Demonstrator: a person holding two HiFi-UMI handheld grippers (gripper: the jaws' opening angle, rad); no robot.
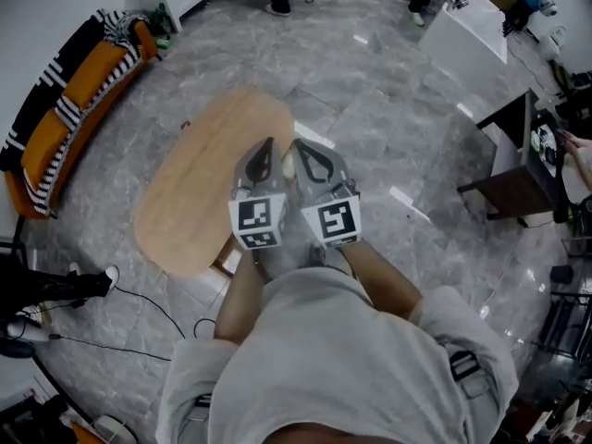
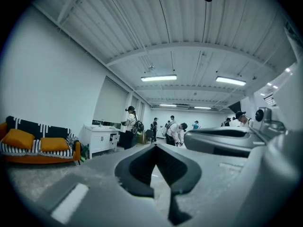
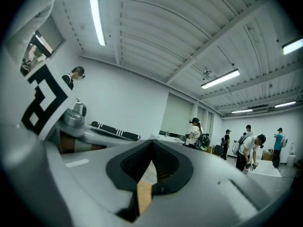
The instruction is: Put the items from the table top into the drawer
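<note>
I have both claws up and level in front of me, side by side over the table (image 1: 190, 202), so I judge no pick or place is in hand; this looks like a pause at one end of the job. The left gripper (image 1: 267, 148) has its jaws closed tip to tip with nothing between them, and the right gripper (image 1: 299, 148) is the same, pressed together and empty. I can find neither the items nor the drawer. The part of the wooden top I can see carries nothing, part of it sits behind the claws, and no drawer front shows from above. The next move, as I see it, calls for bringing the claws down and tipping them towards the table so I can find any item and the drawer, then opening a claw before reaching. The top is a pale oval board. It stands on a grey marbled floor (image 1: 388, 118), with cables (image 1: 148, 308) trailing near it. An orange sofa (image 1: 69, 100) with striped throws lines the wall on the left, a dark desk (image 1: 518, 169) stands well apart on the right, and people work by a white cabinet (image 2: 99, 138) farther off.
</note>
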